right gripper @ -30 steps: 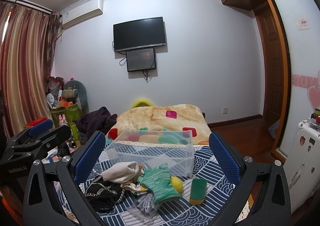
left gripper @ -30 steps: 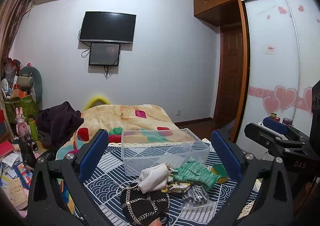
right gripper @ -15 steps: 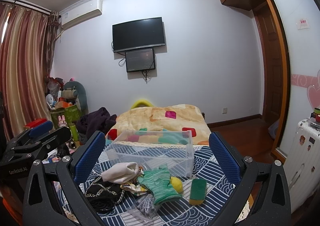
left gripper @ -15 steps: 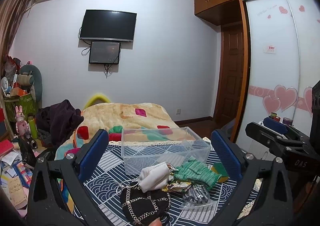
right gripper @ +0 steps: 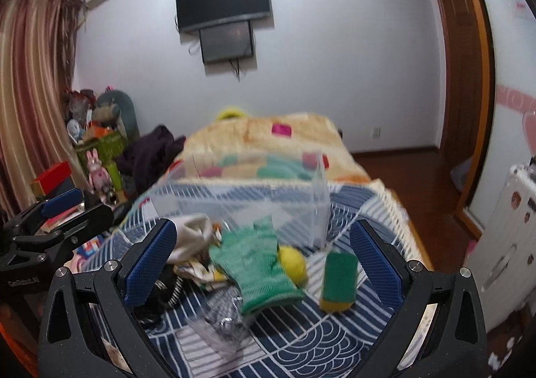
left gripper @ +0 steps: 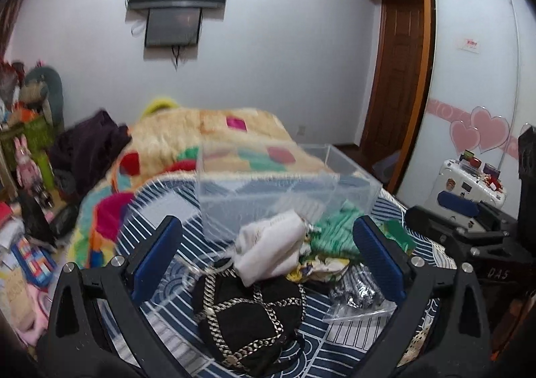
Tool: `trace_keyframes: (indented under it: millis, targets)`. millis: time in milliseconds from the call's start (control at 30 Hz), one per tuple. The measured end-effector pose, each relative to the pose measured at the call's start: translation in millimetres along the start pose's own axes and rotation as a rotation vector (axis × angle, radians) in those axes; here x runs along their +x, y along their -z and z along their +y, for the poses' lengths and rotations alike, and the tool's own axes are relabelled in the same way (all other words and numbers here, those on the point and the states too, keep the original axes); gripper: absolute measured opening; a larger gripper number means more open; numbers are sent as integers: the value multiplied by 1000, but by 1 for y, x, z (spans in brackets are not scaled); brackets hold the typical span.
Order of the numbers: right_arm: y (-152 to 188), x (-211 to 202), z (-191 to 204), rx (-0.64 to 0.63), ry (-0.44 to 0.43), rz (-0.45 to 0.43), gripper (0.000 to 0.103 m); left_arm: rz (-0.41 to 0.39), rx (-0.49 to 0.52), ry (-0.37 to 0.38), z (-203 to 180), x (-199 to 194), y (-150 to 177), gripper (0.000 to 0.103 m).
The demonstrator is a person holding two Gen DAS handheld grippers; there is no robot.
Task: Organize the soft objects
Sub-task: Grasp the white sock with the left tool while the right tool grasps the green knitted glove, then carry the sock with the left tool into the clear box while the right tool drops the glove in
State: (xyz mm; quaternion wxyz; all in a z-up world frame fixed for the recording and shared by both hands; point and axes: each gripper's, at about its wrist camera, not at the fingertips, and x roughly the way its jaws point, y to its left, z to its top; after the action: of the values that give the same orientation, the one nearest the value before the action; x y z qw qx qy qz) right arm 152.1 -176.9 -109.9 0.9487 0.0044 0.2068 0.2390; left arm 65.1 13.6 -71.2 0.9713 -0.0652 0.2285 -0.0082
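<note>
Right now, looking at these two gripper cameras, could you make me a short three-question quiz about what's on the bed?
1. True or false: the clear plastic box already holds the green glove.
2. Which item lies nearest the right gripper? A) green glove B) black chain-trimmed bag C) white cloth
3. Fill in: the green-and-yellow sponge lies on the ____ patterned cover.

Key:
1. False; the glove lies on the cover in front of the box.
2. A
3. Blue-and-white. Both the right gripper and the left gripper are open, holding nothing.
</note>
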Motion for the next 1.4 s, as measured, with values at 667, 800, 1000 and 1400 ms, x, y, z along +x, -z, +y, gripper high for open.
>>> trace_keyframes:
  millis: [667,800,1000,1400]
  targets:
    - [30,44,-19,73,-42,234,43,191,-95,65,12,74,31,42]
    - [27,44,-18,75,-27,232,25,171,-75,52,11,70,37,31]
    - [19,34,-23,92,-37,199,18,145,-101,63,17,59,32,15]
    - [-13,0,-18,70,-37,47,16,19,-64,61,15,13,-2,13]
